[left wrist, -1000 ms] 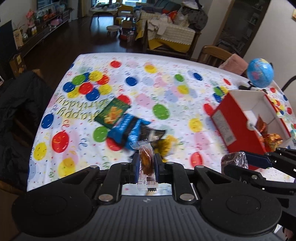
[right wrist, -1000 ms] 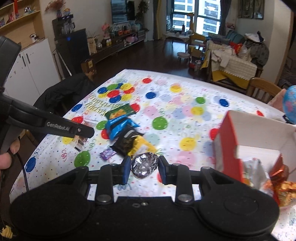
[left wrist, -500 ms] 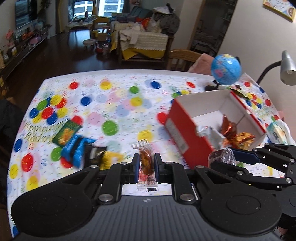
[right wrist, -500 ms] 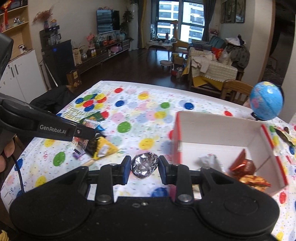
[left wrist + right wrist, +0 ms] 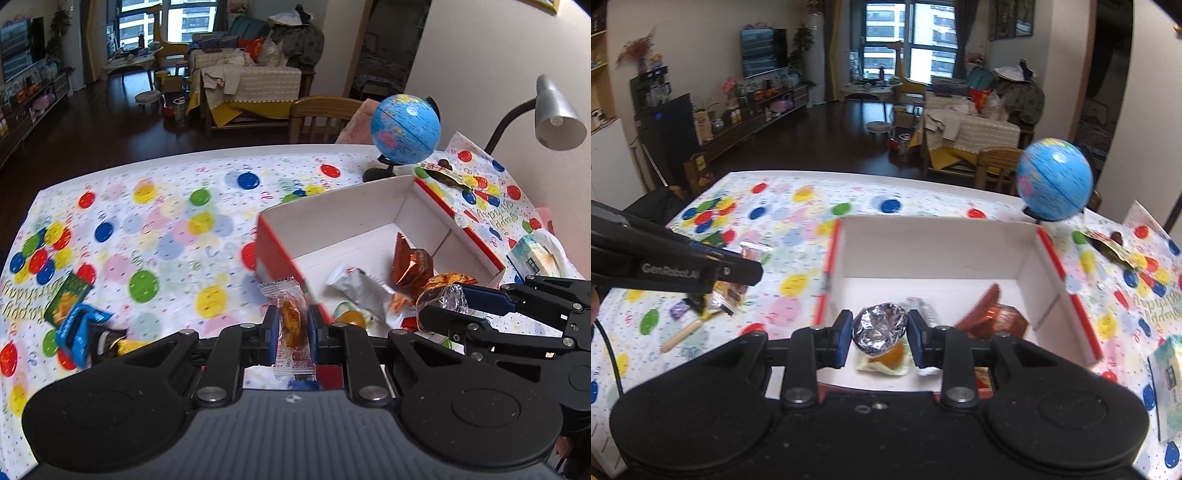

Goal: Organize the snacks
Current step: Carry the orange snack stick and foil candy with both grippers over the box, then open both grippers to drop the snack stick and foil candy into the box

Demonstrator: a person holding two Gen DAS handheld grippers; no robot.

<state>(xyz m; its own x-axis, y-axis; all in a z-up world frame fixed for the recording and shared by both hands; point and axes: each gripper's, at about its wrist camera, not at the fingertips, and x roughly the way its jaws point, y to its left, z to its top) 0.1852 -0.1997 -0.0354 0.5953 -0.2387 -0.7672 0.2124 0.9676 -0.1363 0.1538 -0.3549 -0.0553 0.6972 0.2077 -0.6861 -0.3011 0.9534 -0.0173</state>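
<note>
My left gripper [image 5: 291, 326] is shut on a clear-wrapped orange snack [image 5: 290, 319], held upright just over the near left corner of the red box [image 5: 332, 203]. My right gripper [image 5: 881, 330] is shut on a silver foil snack [image 5: 881, 326] above the near part of the box [image 5: 934, 247]. In the left wrist view the right gripper [image 5: 443, 308] reaches in from the right with its foil snack [image 5: 441, 299]. Inside the box lie an orange foil packet [image 5: 410, 262], a white packet [image 5: 362, 286] and a yellow jelly [image 5: 351, 317].
A green packet [image 5: 68, 299], a blue packet [image 5: 79, 332] and other loose snacks lie on the balloon tablecloth at the left. A globe [image 5: 406, 129] stands behind the box, a lamp [image 5: 557, 114] at the far right, and a tissue pack [image 5: 535, 254] right of the box.
Both grippers have travelled right, away from the loose snack pile and over to the red box, each keeping its snack. The box now lies directly under the right gripper.
</note>
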